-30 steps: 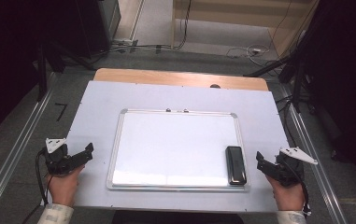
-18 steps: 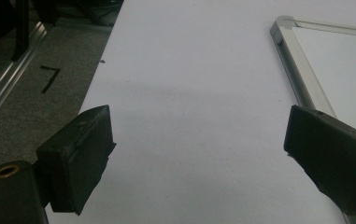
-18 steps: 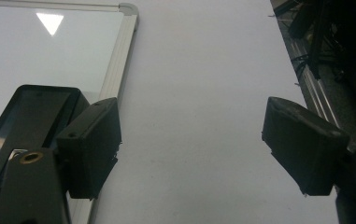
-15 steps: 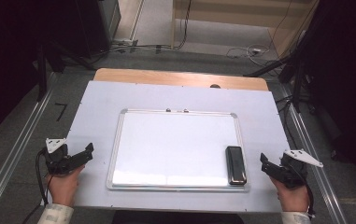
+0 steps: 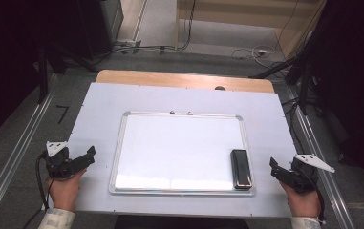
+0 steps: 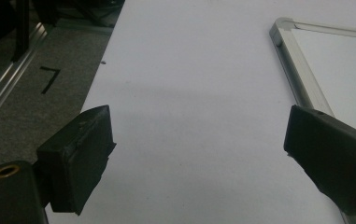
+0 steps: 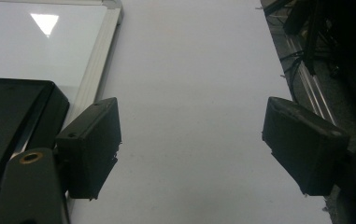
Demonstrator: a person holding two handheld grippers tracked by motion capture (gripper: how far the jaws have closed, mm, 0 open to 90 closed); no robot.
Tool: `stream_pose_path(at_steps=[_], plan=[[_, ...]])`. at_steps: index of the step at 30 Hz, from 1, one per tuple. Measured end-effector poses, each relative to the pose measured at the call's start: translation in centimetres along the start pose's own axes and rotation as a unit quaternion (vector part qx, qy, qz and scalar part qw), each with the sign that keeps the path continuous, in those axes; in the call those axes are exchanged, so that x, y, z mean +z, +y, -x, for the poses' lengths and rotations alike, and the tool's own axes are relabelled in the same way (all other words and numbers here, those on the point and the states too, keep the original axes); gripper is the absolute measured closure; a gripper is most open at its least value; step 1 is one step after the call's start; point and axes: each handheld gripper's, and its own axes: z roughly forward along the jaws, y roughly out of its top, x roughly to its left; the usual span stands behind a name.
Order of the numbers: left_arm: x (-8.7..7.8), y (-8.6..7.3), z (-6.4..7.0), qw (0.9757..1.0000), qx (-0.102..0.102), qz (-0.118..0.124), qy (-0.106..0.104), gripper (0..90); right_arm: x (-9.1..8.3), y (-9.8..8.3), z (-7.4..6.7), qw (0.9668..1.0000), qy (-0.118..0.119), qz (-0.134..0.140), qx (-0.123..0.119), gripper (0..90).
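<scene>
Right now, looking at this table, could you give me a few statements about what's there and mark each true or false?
1. A black eraser lies on the whiteboard. True.
2. The eraser sits near the board's left edge. False: it lies near the right edge.
3. The right hand-held gripper clamps the eraser. False: its jaws are open, with nothing between them.
4. The left hand-held gripper is open over the bare table. True.
5. The whiteboard has writing on it. False: it looks blank.

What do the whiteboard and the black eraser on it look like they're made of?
Whiteboard: glossy white surface, probably coated, mirroring a light; frame looks like brushed aluminium. Eraser: smooth black shell with soft glints, likely plastic; its underside is hidden.
</scene>
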Motion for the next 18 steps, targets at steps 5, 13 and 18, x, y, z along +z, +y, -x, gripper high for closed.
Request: stream_pose_path(at_steps=[5, 13, 18], plan=[[0.0, 0.0, 0.0, 1.0000, 0.001, 0.000, 0.000, 8.8, 0.4, -0.2, 0.5, 0.9999, -0.006, -0.008, 0.003, 18.2], [0.0, 0.0, 0.0, 1.0000, 0.000, 0.000, -0.001, 8.8, 0.9, -0.6, 1.2, 0.9998, -0.016, -0.013, -0.005, 18.2], [0.0, 0.0, 0.0, 1.0000, -0.001, 0.002, -0.002, 8.8, 1.3, -0.8, 1.8, 0.9997, -0.019, -0.018, -0.001, 18.0]])
